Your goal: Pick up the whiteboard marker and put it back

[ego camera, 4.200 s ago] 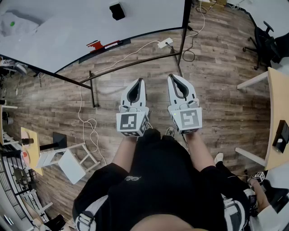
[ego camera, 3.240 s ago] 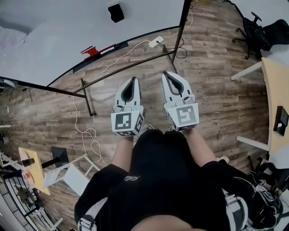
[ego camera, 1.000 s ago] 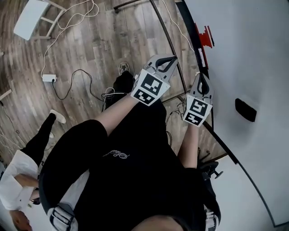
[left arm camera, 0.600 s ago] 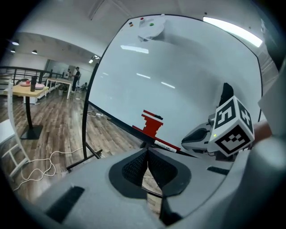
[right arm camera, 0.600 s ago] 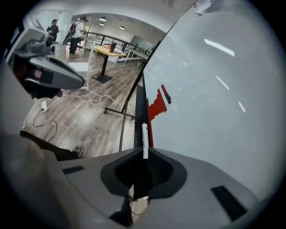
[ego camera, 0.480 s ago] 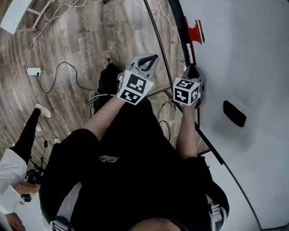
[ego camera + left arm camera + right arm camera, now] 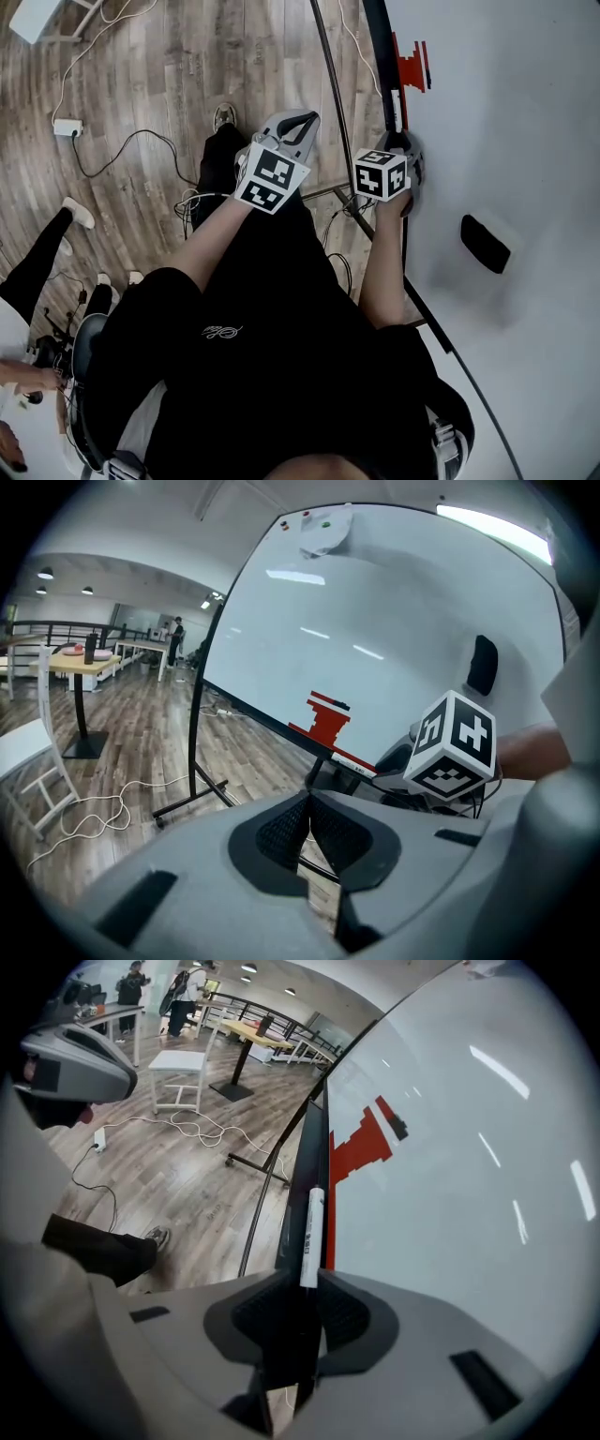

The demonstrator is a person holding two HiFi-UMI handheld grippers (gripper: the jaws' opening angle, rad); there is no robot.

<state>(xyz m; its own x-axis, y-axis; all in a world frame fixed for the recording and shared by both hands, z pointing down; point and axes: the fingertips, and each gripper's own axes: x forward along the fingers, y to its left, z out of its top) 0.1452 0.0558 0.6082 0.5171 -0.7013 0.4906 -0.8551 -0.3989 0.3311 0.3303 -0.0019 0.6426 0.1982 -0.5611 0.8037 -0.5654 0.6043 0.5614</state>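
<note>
Marker (image 7: 310,1232) lies lengthwise on the tray (image 7: 316,1143) at the foot of the whiteboard (image 7: 450,1204), its white barrel running away from the right gripper (image 7: 302,1283). That gripper's jaws are opening with the marker's near end between them. The pads look clear of it, though the dark gap there makes that hard to be sure of. The left gripper (image 7: 309,801) is closed on nothing, its tips met, and hangs beside the right one, off the board. The marker should handle as a light, stiff thing of smooth plastic. It is round, so it is likely to roll on so narrow a ledge and to slip in a loose pinch. The best hold is probably across the middle of the barrel, not on the cap, which might pull off. A gentle squeeze should do, since nothing about it seems fragile. Room is tight: the board's face stands just beside one jaw and the tray's outer lip beside the other, so any approach has to come along the tray or from above it. A red drawing (image 7: 361,1147) sits on the board just above the tray, where a jaw could smear it. A black eraser (image 7: 486,244) clings to the board well apart from the marker. Below the tray run the bars of the stand (image 7: 326,66), with cables (image 7: 141,141) loose on the wooden floor. Another person (image 7: 42,267) stands off at the head view's left edge, out of the way.
</note>
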